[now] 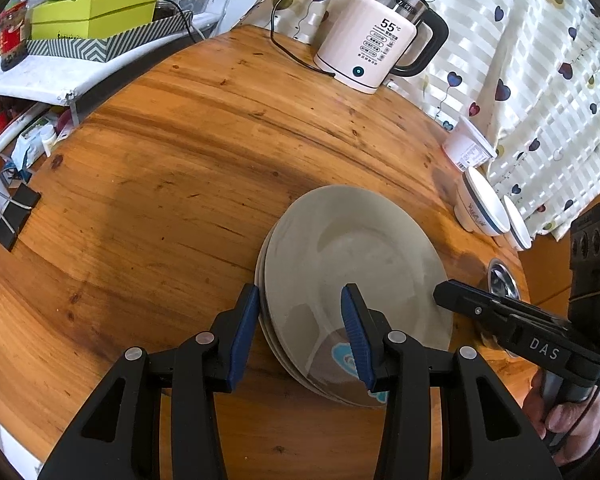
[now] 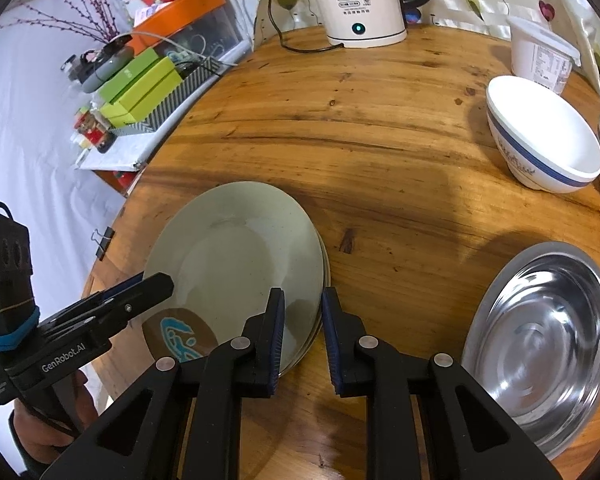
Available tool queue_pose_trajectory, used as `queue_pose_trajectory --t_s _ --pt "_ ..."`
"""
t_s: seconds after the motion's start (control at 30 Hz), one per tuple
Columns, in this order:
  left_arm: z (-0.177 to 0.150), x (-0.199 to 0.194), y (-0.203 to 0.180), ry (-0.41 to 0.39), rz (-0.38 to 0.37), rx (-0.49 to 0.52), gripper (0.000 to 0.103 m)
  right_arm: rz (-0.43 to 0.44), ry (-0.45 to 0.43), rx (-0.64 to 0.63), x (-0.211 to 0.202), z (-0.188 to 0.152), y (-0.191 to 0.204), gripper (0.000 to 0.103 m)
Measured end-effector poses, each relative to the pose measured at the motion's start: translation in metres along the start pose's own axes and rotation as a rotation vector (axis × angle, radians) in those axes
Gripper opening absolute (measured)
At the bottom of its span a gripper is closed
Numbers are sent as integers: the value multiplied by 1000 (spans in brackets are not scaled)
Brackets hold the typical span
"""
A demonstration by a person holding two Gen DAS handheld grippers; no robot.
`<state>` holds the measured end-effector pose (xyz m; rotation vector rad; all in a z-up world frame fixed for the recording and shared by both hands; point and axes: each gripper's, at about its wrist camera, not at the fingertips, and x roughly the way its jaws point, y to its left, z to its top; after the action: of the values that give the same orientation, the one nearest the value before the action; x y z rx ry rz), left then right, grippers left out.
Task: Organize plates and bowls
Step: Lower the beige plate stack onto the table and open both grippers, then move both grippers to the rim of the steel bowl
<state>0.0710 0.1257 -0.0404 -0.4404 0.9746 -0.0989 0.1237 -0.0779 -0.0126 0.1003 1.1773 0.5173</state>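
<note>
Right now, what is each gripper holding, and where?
The right gripper looks clamped on the right rim of the plates. The left gripper straddles their left rim with jaws wide; whether it grips cannot be told.

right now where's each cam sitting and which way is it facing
Left wrist: on the left gripper, looking down along its fingers at the plate stack on the wooden table; the right gripper and a hand show at right.
Right wrist: on the right gripper, looking down at the stack's right rim, steel dish to its right; the left gripper shows at left.
Shared: plate stack, kettle, white bowl, table.
</note>
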Motion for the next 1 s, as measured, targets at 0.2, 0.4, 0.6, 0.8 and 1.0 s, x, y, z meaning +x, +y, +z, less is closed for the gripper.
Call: queue_pose_trajectory --t_s 0.2,0.4,0.6,0.8,1.0 --pt "-1 -1 0 -2 9 5 43 10 2 2 0 1 -2 19" --pt "-1 -13 -3 -39 38 18 44 3 -14 12 -10 -1 -7 20" --pt "-4 -32 -15 -90 54 56 44 1 -51 -34 -27 -10 0 34" --pt "-10 -45 -31 -135 52 112 49 -12 -111 -74 -53 -28 5 47" --pt "-23 -50 -47 -145 45 154 49 -4 -140 -71 -72 -44 -1 50"
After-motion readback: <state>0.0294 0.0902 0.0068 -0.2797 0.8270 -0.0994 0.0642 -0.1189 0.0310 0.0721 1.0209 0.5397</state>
